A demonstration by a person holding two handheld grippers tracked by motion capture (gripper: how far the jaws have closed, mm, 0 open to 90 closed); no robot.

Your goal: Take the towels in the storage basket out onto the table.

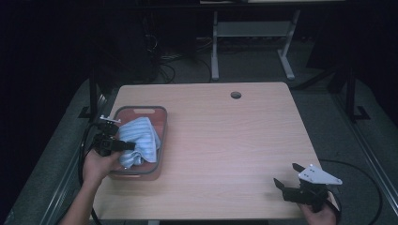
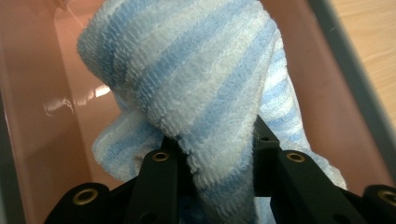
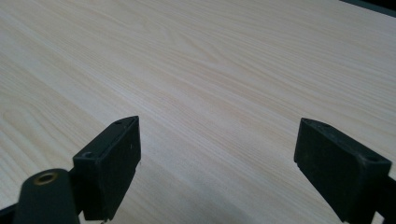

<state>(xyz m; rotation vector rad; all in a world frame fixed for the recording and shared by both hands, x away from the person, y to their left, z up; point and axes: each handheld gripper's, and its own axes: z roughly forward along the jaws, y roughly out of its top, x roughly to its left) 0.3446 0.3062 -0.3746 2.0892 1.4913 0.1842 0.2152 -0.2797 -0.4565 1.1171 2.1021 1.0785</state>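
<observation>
Pinching the blue-striped towel [image 2: 196, 88], the left gripper's [image 2: 212, 154] fingers [image 2: 161, 172] are clamped on a bunched fold over the pink basin [image 1: 160, 123] at the counter's [image 1: 234, 140] left side; the right gripper [image 3: 217, 154] hovers spread wide over bare counter, near the right corner

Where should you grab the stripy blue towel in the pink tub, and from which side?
Probably the bunched fold near the towel's near end, coming from the left rim of the tub, as the left gripper does. There the cloth gathers into a thick ridge that fits between the jaws, which are shut on it. The flatter parts lie against the tub's wall and offer less to pinch.
</observation>
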